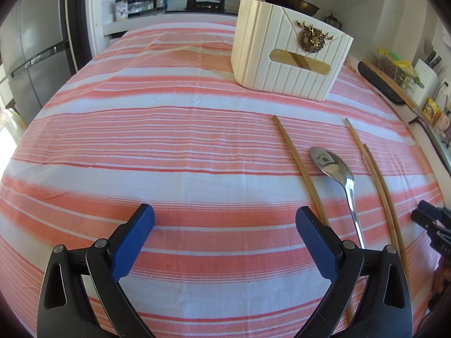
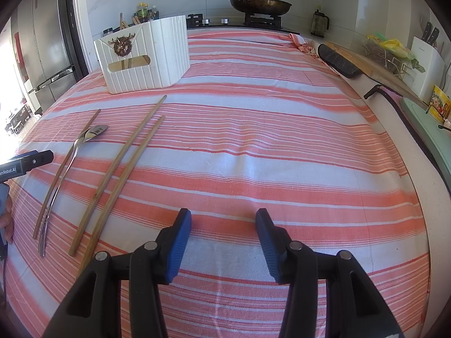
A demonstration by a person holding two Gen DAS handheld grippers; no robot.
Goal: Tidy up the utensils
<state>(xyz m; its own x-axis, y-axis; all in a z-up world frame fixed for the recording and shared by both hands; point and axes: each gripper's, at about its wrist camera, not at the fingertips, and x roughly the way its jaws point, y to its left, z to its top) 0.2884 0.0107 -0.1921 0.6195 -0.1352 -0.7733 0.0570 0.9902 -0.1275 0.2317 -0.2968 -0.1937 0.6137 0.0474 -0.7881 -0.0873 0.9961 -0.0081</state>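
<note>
lying flat on the striped tablecloth (image 1: 169, 146), four loose utensils: one metal spoon (image 1: 338, 174) and three wooden chopsticks. seen from the left wrist camera, all at about 3 o'clock: a single chopstick (image 1: 298, 166) just left of the spoon, a chopstick pair (image 1: 375, 174) just right of it.

handling, judged: spoon stiff, smooth, likely slippery; the thin handle is best taken mid-length, across its width. chopsticks light, rigid, low on the cloth, prone to roll; pinch near the middle, one at a time.

destination, judged: white ribbed holder (image 1: 287, 56) at 1 o'clock, already holding chopsticks, well apart from the loose items.

left gripper (image 1: 225, 219): tongs spread wide, nothing between them. right gripper (image 2: 224, 225): tongs spread partway, nothing between them, over bare cloth.

surroundings: pan (image 2: 259, 2) on stove at 12 o'clock in the right view, counter clutter at 2 o'clock. nothing lies between utensils and holder.
</note>
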